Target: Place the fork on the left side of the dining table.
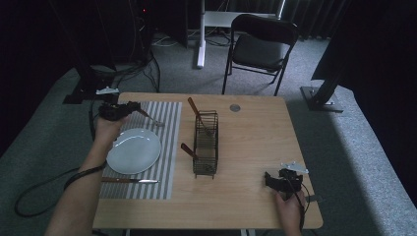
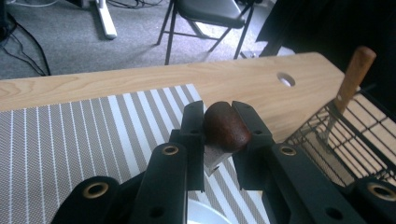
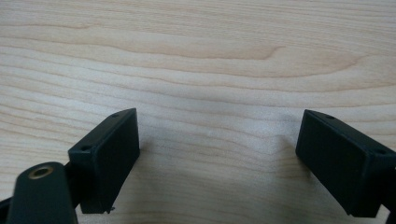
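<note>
A wooden-handled fork (image 1: 147,117) is clamped by its handle end in the left tool (image 2: 223,122), at ten o'clock over the striped placemat (image 1: 167,123), beyond the plate (image 1: 134,151). It is probably best lowered level beside the plate before release. The right tool (image 3: 219,154) rests wide, unladen, at five o'clock on the pale wood tabletop (image 1: 251,147). Grey carpet and a folding chair (image 1: 263,44) lie beyond.

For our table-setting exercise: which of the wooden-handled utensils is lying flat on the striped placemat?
The knife, flat on the placemat below the plate; two others stand in the wire rack.
</note>
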A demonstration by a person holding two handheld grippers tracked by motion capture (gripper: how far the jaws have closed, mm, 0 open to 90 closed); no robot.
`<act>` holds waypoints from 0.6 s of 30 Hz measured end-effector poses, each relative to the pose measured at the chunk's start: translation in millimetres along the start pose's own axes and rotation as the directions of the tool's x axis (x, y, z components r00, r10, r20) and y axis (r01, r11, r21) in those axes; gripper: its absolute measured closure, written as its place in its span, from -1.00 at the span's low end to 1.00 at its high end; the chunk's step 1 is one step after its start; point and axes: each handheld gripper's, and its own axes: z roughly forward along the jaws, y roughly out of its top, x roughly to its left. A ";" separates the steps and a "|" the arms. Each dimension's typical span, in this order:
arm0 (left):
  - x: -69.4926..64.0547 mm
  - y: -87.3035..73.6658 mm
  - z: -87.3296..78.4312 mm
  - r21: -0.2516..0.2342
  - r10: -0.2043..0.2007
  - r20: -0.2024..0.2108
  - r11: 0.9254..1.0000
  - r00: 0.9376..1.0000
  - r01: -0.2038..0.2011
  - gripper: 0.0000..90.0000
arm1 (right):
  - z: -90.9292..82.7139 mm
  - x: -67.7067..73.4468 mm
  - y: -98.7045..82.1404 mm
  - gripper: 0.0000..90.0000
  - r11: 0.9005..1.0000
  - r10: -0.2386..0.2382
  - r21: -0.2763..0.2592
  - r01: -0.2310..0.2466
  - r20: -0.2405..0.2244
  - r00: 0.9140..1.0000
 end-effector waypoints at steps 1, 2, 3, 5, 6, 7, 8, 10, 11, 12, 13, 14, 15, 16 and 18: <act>0.7 0.4 2.6 0.003 0.003 0.000 1.000 1.000 -0.003 0.69 | 0.0 0.0 0.0 -0.71 1.000 0.000 0.000 0.000 0.000 1.000; 1.9 0.9 6.1 0.020 0.012 0.006 1.000 1.000 -0.012 0.69 | 0.0 0.0 0.0 -0.71 1.000 0.000 0.000 0.000 0.000 1.000; 2.7 1.0 8.2 0.028 0.016 0.010 0.999 1.000 -0.016 0.69 | 0.0 0.0 0.0 -0.71 1.000 0.000 0.000 0.000 0.000 1.000; 4.7 1.0 13.2 0.043 0.024 0.013 0.999 1.000 -0.025 0.69 | 0.0 0.0 0.0 -0.71 1.000 0.000 0.000 0.000 0.000 1.000; 5.8 0.6 14.7 0.044 0.020 0.016 0.999 1.000 -0.020 0.69 | 0.0 0.0 0.0 -0.71 1.000 0.000 0.000 0.000 0.000 1.000; 7.7 -0.3 16.8 0.043 0.014 0.025 0.999 1.000 -0.015 0.69 | 0.0 0.0 0.0 -0.71 1.000 0.000 0.000 0.000 0.000 1.000; 9.7 -1.6 20.3 0.049 0.023 0.016 0.999 1.000 -0.024 0.69 | 0.0 0.0 0.0 -0.71 1.000 0.000 0.000 0.000 0.000 1.000; 12.9 -2.5 24.6 0.060 0.018 0.022 0.998 1.000 -0.019 0.69 | 0.0 0.0 0.0 -0.71 1.000 0.000 0.000 0.000 0.000 1.000; 12.9 -2.5 24.6 0.060 0.018 0.022 0.998 1.000 -0.019 0.69 | 0.0 0.0 0.0 -0.71 1.000 0.000 0.000 0.000 0.000 1.000; 14.4 -2.9 26.5 0.063 0.015 0.018 0.998 1.000 -0.016 0.69 | 0.0 0.0 0.0 -0.71 1.000 0.000 0.000 0.000 0.000 1.000; 15.4 -3.4 27.8 0.063 0.014 0.017 0.998 1.000 -0.015 0.69 | 0.0 0.0 0.0 -0.71 1.000 0.000 0.000 0.000 0.000 1.000; 16.8 -3.6 28.1 0.058 0.010 0.022 0.998 1.000 -0.012 0.69 | 0.0 0.0 0.0 -0.71 1.000 0.000 0.000 0.000 0.000 1.000; 19.4 -4.1 28.3 0.056 0.000 0.026 0.998 1.000 -0.002 0.69 | 0.0 0.0 0.0 -0.71 1.000 0.000 0.000 0.000 0.000 1.000; 21.6 -4.9 28.4 0.055 -0.015 0.028 0.998 1.000 0.013 0.68 | 0.0 0.0 0.0 -0.71 1.000 0.000 0.000 0.000 0.000 1.000; 28.0 -6.8 27.8 0.060 -0.044 0.019 0.997 0.999 0.043 0.68 | 0.0 0.0 0.0 -0.71 1.000 0.000 0.000 0.000 0.000 1.000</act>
